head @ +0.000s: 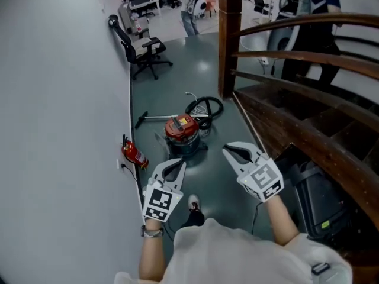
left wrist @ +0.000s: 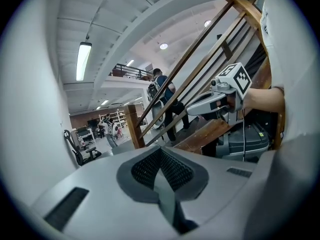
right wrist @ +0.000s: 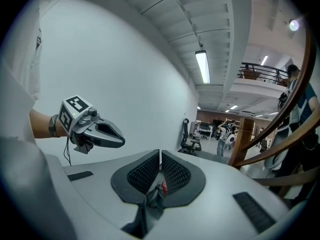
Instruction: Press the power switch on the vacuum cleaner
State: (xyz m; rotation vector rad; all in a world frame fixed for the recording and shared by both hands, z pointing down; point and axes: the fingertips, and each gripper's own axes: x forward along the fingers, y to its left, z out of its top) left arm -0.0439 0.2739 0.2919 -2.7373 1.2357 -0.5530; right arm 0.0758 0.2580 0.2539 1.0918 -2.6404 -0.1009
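Note:
The vacuum cleaner [head: 182, 133], with a red top on a dark drum, stands on the floor by the white wall, its black hose [head: 205, 107] coiled behind it and its wand [head: 155, 118] lying to the left. My left gripper [head: 179, 163] is held in the air short of the drum, jaws shut and empty [left wrist: 160, 152]. To its right my right gripper [head: 228, 149] is also up off the floor, its pads together with nothing held [right wrist: 160, 156]. A sliver of the red vacuum cleaner [right wrist: 163, 188] shows past the right gripper's jaws. The power switch cannot be made out.
A red fire extinguisher [head: 134, 154] lies by the wall left of the vacuum. A wooden post [head: 229, 46] and stair railing [head: 308, 58] run along the right, with a black machine [head: 323, 203] under them. An office chair [head: 143, 51] and people stand farther back.

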